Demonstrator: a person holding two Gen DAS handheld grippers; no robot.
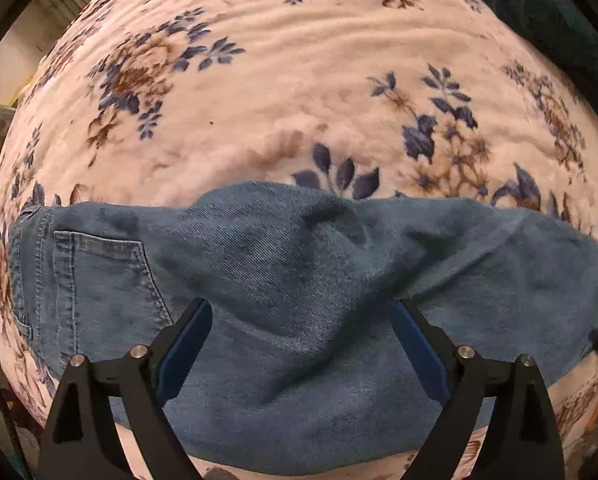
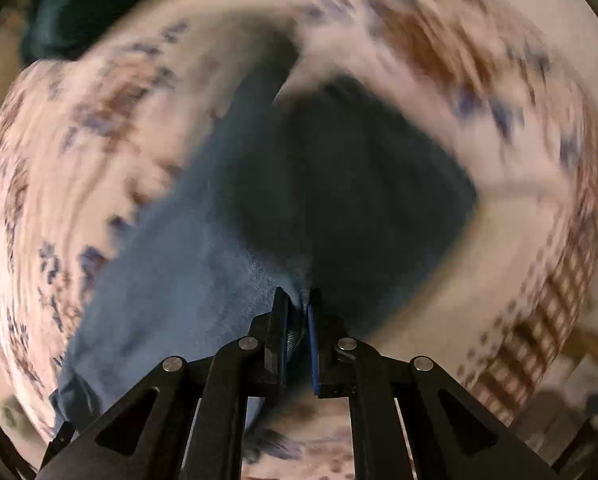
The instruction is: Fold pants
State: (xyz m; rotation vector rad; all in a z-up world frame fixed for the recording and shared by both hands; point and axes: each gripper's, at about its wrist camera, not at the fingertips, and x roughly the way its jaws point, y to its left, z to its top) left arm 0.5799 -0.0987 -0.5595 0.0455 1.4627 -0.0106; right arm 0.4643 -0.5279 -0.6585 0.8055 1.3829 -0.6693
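Denim pants (image 1: 299, 280) sprawled on the floral blanket (image 1: 299, 80); left gripper (image 1: 301, 312) jaws spread wide above them; right gripper (image 2: 297, 300) pinching a fold of fabric, view's blurry.

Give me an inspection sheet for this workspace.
Surface: floral blanket, rippled.
Job's things: jeans spread across blanket, back pocket up; one part lifted.
Clutter: dark green cloth at far edge.
Grippers: left gripper open above jeans; right gripper shut on a pinch of denim, view blurred.
Cables: nothing seen.
Surroundings: pale wall at left, otherwise unclear.
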